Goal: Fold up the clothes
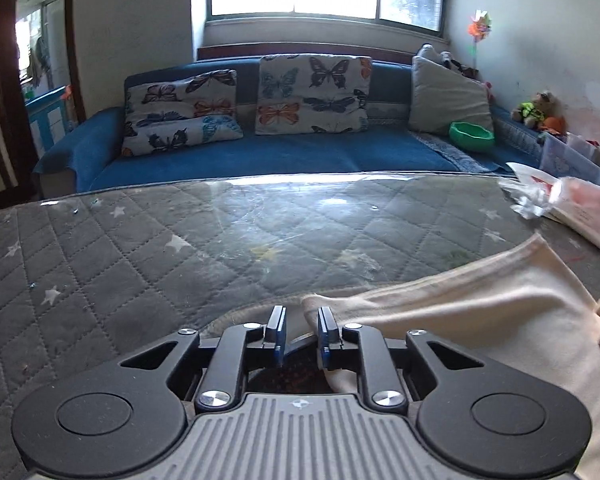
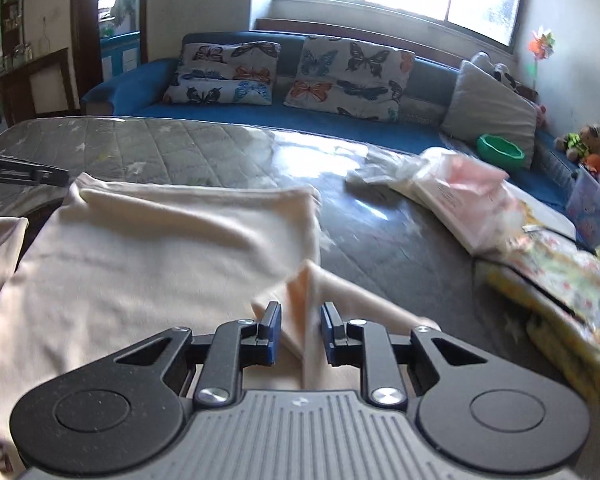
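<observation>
Left wrist view: hovering low at the near edge of the table, with the left gripper sitting parted, fingers released and gripping nothing. Straddling the corner of the garment, whose hem is poking up into the gap and lying against the right finger, likely so that a pinch can catch that edge. Spreading off to the right across the quilted, glossy cover, the cream cloth is lying mostly flat. Resting well apart at the far right, a bag is staying out of the working area. Right wrist view: lying across the near left of the table, the garment is showing its far edge rolled over and its right flap turned up into a peak. Straddling that raised flap, the right gripper is also standing parted, pads not clamped on the cloth, probably placed to take hold or just letting go; impossible telling which. Peeking in at the far left, the left gripper is lining up at the opposite corner, suggesting a two-handed fold.
</observation>
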Tool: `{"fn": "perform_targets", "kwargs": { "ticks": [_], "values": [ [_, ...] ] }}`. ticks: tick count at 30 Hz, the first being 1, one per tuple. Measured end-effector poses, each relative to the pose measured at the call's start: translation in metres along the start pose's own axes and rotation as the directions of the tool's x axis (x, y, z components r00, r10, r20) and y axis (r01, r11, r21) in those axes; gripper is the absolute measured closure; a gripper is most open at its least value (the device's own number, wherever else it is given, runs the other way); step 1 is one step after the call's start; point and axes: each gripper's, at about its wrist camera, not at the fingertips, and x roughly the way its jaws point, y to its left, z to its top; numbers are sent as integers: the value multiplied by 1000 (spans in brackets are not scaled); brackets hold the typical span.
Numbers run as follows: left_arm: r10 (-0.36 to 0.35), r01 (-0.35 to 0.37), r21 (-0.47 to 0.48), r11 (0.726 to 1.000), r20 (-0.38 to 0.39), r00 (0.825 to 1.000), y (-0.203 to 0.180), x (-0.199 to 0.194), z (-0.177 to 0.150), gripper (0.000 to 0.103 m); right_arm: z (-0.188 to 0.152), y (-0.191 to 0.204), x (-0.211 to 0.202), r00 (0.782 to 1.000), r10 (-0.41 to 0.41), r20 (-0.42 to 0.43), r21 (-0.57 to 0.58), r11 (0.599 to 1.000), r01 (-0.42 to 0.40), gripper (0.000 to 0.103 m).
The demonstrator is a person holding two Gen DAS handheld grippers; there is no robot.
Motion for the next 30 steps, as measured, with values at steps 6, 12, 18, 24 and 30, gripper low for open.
{"fn": "perform_targets", "kwargs": {
  "ticks": [6, 12, 18, 24, 30],
  "values": [
    [0, 0, 80, 997, 1, 1000, -14, -50, -28, 70, -8, -19, -9, 1000, -20, 8, 62, 998, 19, 82],
    [95, -95, -7, 995, -21, 995, 11, -81, -62, 60, -10, -8, -16, 1000, 9, -2, 23, 1000, -9, 73],
    [114, -117, -72, 991, -45, 993, 29, -84, -69, 60, 1, 6, 3, 997, -78, 3, -74, 994, 78, 72],
    [131, -139, -136, 981, -70, 989, 47, -88, -75, 60, 6, 10, 16, 990, -138, 0, -91, 986, 137, 100],
    [106, -112, -125, 986, -58, 993, 39, -88, -69, 60, -13, -37, -45, 973, -202, 107, 182, 967, 181, 101]
  ]
}}
